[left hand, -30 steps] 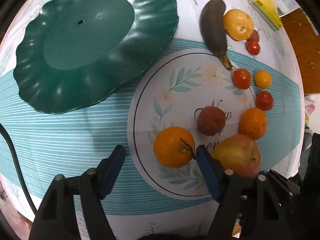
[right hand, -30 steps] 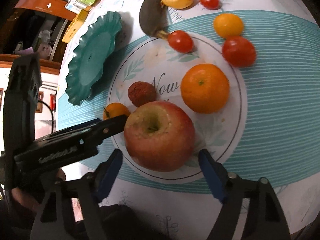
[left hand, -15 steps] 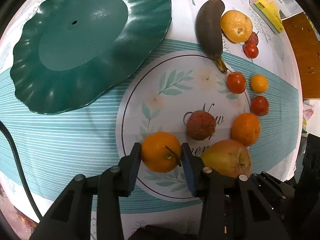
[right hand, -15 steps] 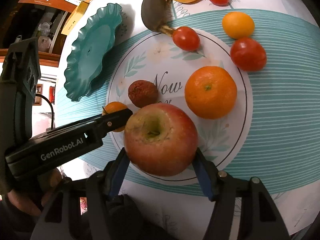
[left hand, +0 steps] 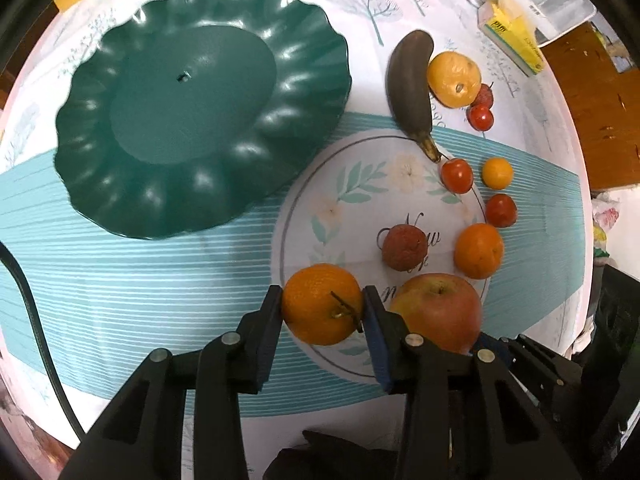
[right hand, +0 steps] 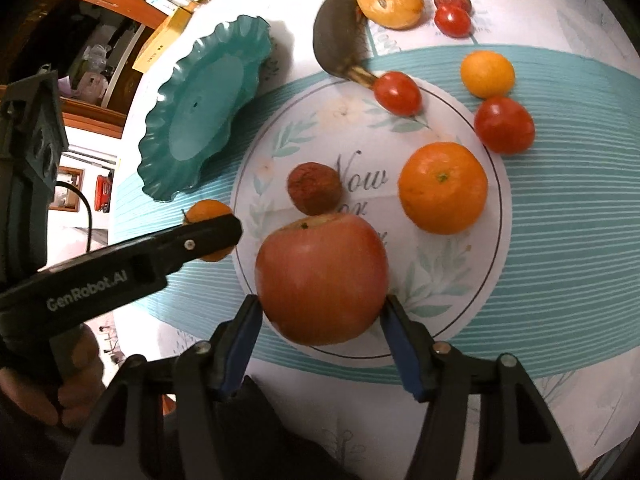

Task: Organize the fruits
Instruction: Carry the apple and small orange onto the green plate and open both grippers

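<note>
My left gripper (left hand: pixel 322 304) is shut on a stemmed orange (left hand: pixel 320 300) and holds it above the tablecloth. My right gripper (right hand: pixel 322 308) is shut on a red apple (right hand: pixel 322 278), lifted off the cloth; the apple also shows in the left wrist view (left hand: pixel 438 310). The left gripper with its orange (right hand: pixel 208 212) shows at the left of the right wrist view. A wavy green plate (left hand: pixel 192 112) stands empty at the far left, also seen in the right wrist view (right hand: pixel 200 108).
On the cloth lie a second orange (right hand: pixel 442 188), a dark lychee (right hand: pixel 314 188), a dark banana (left hand: pixel 412 88), a yellow citrus (left hand: pixel 454 78), several tomatoes (right hand: pixel 504 124) and a small yellow fruit (right hand: pixel 487 74). Boxes (left hand: pixel 512 40) line the far edge.
Both grippers closed from open: the left onto the stemmed orange, the right onto the apple. Both fruits have since been lifted off the cloth.
</note>
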Tool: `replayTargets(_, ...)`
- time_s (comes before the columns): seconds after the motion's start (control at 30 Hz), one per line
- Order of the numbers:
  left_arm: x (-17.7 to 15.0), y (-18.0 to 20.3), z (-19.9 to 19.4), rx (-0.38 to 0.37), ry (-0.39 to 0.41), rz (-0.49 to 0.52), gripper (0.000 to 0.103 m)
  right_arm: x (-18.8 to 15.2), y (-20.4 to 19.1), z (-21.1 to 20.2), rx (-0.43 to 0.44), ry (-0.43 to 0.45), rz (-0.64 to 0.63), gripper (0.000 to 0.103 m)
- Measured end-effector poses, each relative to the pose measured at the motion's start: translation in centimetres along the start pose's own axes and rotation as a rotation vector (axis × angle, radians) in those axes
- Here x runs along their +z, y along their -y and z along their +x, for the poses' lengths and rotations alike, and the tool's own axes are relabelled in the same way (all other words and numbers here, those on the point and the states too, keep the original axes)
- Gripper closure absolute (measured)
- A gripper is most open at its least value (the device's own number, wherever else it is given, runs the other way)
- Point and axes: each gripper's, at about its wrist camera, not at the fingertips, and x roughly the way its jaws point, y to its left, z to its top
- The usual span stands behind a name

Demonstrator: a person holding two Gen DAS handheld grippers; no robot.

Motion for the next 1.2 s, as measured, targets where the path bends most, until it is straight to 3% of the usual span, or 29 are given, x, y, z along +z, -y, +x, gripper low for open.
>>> replayTargets(0.47, -2.4, -7.0, -4.9, -0.02, 0.049, 0.07, 0.065, -0.2, -3.0, 1.3, -0.153, 0.13, 0.054, 0.037)
replayTargets(0.77, -1.6, -12.2, -7.9, -0.028, 0.1, 0.068, 0.065, 0.2, -4.7, 1.7, -0.265, 0.218, 0.066, 0.038)
replayTargets(1.0, 0.3, -14.4, -8.8, -0.03, 0.136, 0.092, 0.065, 0.1, -4.1, 1.2, -0.23, 0.261, 0.184, 0.039)
replayTargets(1.2, 2.7, -15.3, -9.2, -0.036, 0.164, 0.125, 0.065, 0.3, -5.5, -0.3, -0.233, 0.313, 0.204, 0.039)
